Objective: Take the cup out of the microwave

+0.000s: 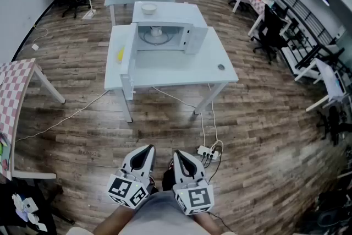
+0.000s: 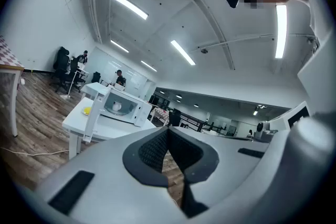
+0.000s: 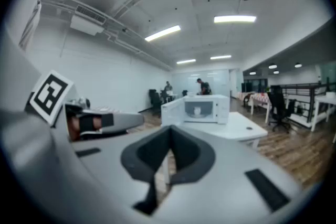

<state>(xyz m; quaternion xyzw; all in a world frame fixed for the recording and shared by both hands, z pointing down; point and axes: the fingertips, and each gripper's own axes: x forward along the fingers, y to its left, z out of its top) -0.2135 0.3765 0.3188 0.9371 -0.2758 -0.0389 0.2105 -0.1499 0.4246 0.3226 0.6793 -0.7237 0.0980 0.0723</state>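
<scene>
white table (image 1: 181,67) | 1 microwave (image 1: 177,14), door open | 1 cup (image 1: 157,32) inside

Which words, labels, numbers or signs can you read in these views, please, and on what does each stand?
No readable text anywhere.
Marker cubes on the left tongs and right tongs: black-and-white square patterns only, no letters.
Control panel of the microwave: too small to read.
</scene>
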